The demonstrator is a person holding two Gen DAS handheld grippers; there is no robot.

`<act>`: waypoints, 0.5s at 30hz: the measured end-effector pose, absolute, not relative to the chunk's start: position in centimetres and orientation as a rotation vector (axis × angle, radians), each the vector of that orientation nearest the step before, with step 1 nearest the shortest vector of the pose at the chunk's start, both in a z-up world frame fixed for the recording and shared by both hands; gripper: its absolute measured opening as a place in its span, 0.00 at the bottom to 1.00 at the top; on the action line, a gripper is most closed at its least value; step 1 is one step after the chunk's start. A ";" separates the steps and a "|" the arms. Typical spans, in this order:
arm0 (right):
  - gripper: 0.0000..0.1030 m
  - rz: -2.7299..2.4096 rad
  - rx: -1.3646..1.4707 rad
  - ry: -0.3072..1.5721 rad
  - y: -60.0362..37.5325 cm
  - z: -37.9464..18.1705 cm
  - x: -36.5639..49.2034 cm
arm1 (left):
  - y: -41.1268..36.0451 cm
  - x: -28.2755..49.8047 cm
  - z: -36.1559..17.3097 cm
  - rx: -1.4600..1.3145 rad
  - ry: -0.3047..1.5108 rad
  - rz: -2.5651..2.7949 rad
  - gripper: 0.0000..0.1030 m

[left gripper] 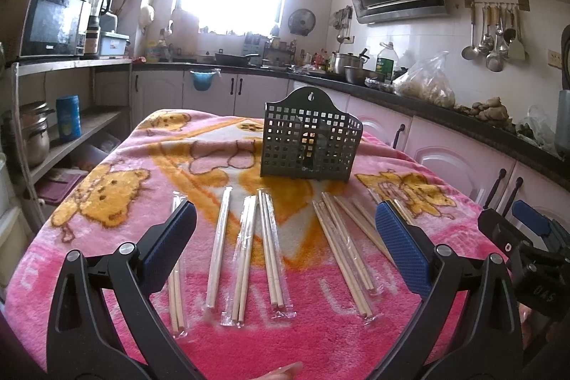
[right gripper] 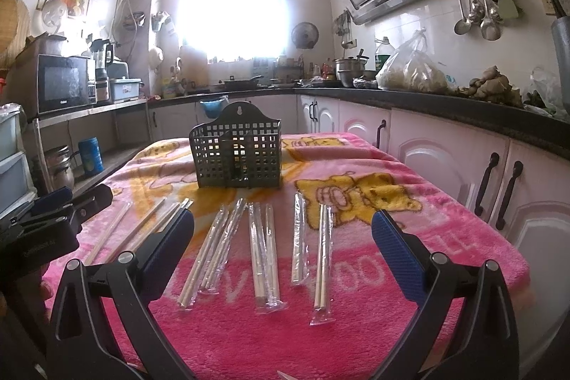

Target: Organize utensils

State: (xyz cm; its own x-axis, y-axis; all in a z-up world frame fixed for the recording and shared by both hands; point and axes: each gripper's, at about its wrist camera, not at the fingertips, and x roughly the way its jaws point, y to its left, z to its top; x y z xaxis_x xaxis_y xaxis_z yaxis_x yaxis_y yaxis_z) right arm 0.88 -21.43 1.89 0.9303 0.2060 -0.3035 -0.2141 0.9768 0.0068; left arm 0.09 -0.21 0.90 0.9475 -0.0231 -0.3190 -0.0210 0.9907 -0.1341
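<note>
— Several wrapped chopstick pairs (left gripper: 270,248) across frame centre, on the pink blanket (right gripper: 249,337); dark basket (left gripper: 309,141) behind, upper centre.
— Left gripper (left gripper: 285,237), right gripper (right gripper: 283,237): jaws wide apart, empty.

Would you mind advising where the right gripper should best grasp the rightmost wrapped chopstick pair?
Probably mid-length, from above, jaws spanning its width: the rightmost wrapped chopstick pair lies flat on the blanket, lengthwise away from the open right gripper, clear of its neighbours.
</note>
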 end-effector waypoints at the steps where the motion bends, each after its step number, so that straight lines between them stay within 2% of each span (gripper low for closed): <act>1: 0.94 0.222 -0.027 0.311 -21.3 1.9 1.0 | 0.1 0.2 0.8 -0.141 0.328 0.000 0.89; 15: 0.94 0.373 -0.083 0.387 -17.2 2.5 3.9 | 6.3 2.1 0.5 -0.234 0.400 0.058 0.89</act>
State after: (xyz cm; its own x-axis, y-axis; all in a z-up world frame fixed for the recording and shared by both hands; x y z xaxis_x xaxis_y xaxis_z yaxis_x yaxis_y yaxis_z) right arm 3.90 -17.23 2.48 0.8589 0.3396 -0.3832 -0.3710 0.9286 -0.0085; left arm 2.07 6.35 0.53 0.9196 0.0102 -0.3927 -0.1023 0.9714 -0.2142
